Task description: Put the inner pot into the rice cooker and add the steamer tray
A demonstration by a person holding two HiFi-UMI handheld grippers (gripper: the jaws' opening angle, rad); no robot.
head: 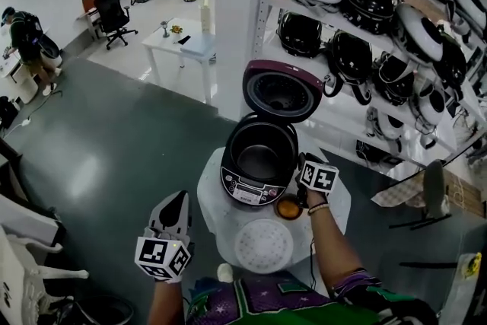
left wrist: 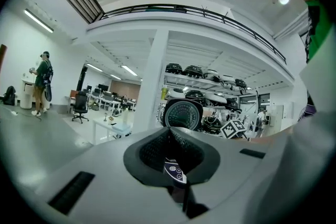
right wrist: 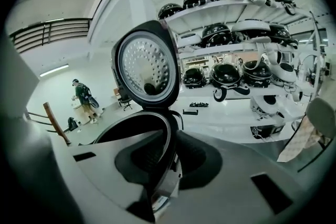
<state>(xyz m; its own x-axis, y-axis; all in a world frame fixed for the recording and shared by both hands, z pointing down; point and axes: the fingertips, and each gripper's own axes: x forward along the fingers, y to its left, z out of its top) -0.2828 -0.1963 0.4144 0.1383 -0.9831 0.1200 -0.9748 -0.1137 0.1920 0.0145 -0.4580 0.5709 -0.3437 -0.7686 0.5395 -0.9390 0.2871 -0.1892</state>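
A shelving rack (head: 380,34) packed with rice cookers stands behind; before it a small round white table (head: 209,202) carries the rice cooker (head: 245,186), its lid (head: 283,91) upright at the back; the inner pot (head: 259,156) sits inside the cooker; the white perforated steamer tray (head: 263,245) lies flat in front, a small orange cup (head: 289,207) just beside it; the right gripper (head: 301,162) straddles the pot's right rim, jaws slightly parted; the left gripper (head: 180,202), clenched on nothing, hovers off the table's left edge.
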